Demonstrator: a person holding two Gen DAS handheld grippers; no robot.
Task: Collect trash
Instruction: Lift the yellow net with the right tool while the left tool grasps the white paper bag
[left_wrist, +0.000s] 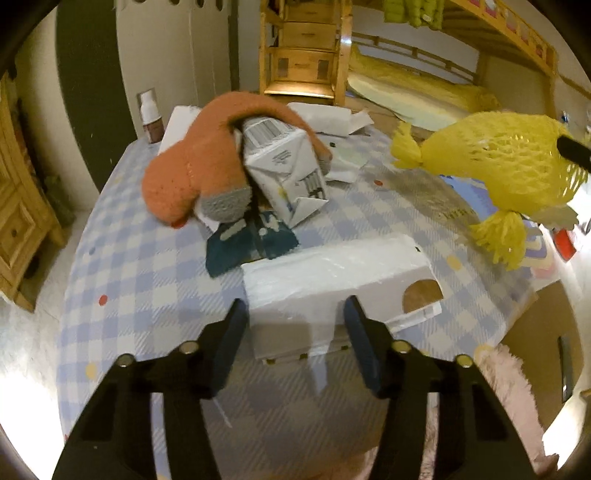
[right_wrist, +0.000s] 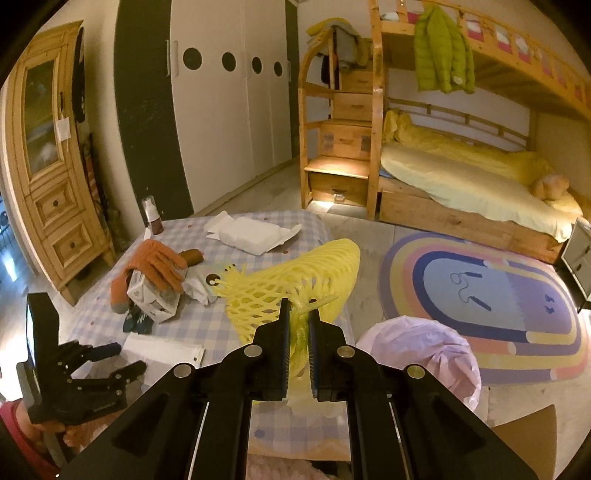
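Note:
My right gripper (right_wrist: 298, 325) is shut on a yellow foam fruit net (right_wrist: 295, 280) and holds it in the air above the table; the net also shows at the right of the left wrist view (left_wrist: 509, 162). My left gripper (left_wrist: 295, 332) is open, its fingers on either side of a white flat box (left_wrist: 332, 277) on the checked tablecloth, and it shows in the right wrist view (right_wrist: 118, 360). A crumpled white carton (left_wrist: 288, 173) lies under an orange glove (left_wrist: 192, 173). A bin lined with a pink bag (right_wrist: 421, 354) stands right of the table.
A dark blue cloth (left_wrist: 251, 243), white wrapping paper (right_wrist: 251, 232) and a small brown bottle (right_wrist: 153, 218) are on the table (left_wrist: 129, 258). A wooden cabinet (right_wrist: 48, 158) stands left, a bunk bed (right_wrist: 461, 177) and a rainbow rug (right_wrist: 480, 295) right.

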